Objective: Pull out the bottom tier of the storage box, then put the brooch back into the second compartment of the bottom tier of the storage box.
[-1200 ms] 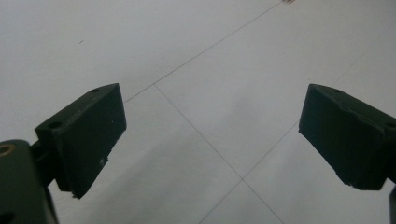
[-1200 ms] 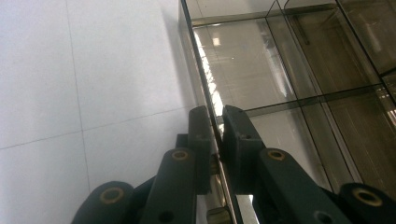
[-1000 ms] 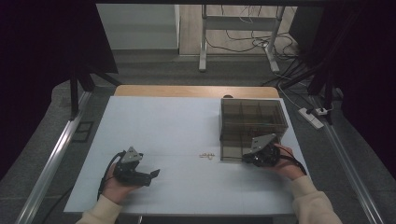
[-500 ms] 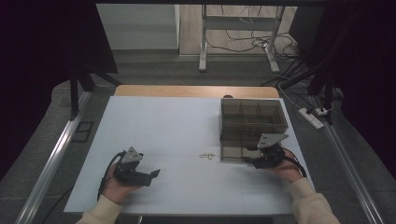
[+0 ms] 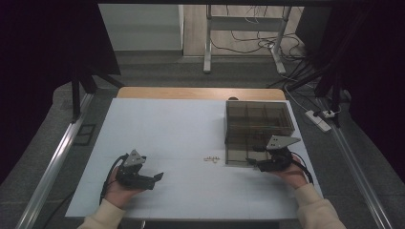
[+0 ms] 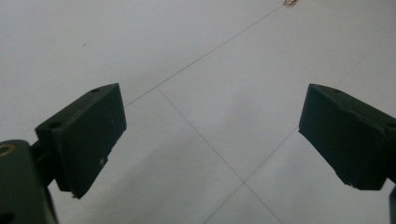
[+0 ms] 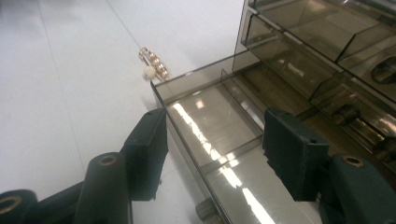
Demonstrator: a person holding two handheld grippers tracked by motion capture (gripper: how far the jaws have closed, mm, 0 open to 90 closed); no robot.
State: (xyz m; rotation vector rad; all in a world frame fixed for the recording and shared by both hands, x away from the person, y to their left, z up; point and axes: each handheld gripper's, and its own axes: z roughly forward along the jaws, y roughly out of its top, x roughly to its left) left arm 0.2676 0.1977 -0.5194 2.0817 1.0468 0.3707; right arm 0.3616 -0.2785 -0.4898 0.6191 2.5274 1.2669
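Drawer (image 7: 219, 140) of smoked organiser box (image 5: 258, 125) pulled out & released by R gripper (image 7: 212, 154), jaws just opened, straddling drawer front w/o pressing; pearl clip (image 5: 211, 159) on table beside drawer, not yet loaded; L gripper (image 5: 154, 178) jaws apart, empty.

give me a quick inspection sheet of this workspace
surface: white table, thin seam lines, wooden edge at the far side
job's things: smoky clear drawer organizer, its bottom drawer pulled out; pearl hair clip on the table just left of it
clutter: nothing seen
grippers: right gripper open astride the drawer's front edge, jaws just opened; left gripper open over bare table
cables: one trails from each gripper; more on the floor behind
surroundings: metal desk legs, power strip, black curtains
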